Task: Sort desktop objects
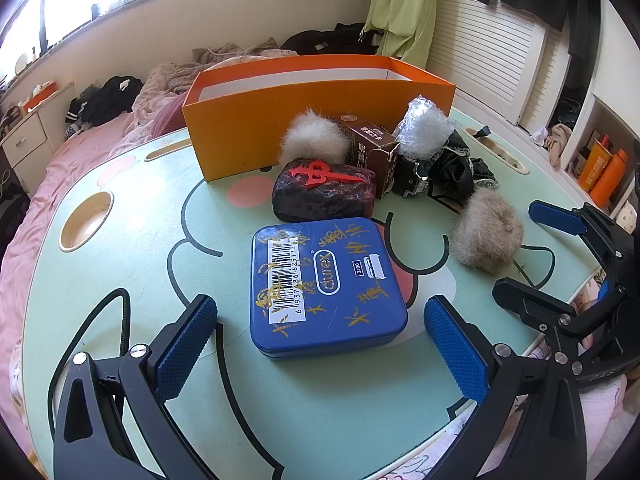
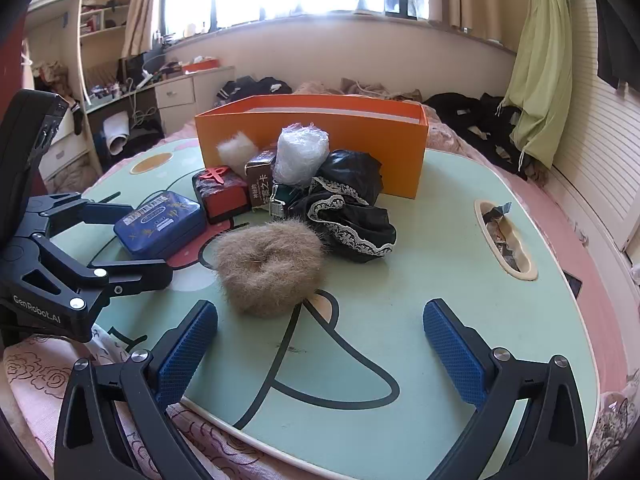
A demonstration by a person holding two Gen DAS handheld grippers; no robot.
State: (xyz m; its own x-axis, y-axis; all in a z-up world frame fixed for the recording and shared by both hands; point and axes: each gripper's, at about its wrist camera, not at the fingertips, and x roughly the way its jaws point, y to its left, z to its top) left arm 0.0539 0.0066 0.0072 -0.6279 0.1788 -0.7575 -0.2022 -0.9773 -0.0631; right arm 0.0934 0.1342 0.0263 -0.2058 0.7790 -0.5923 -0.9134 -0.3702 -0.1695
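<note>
Clutter sits before one orange box [image 2: 312, 136] on the table [image 2: 420, 280]: blue tin [image 1: 326, 286], dark packet [image 1: 324, 194], brown carton [image 1: 370, 144], wrapped bundle [image 2: 300, 154], black lace cloth [image 2: 352, 208], two fur puffs. Left gripper [image 1: 320, 344] and right gripper [image 2: 320, 346] both have jaws wide, empty. Risk: tan puff [image 2: 270, 268] squashes and slips; tin spans nearly the full gap.
</note>
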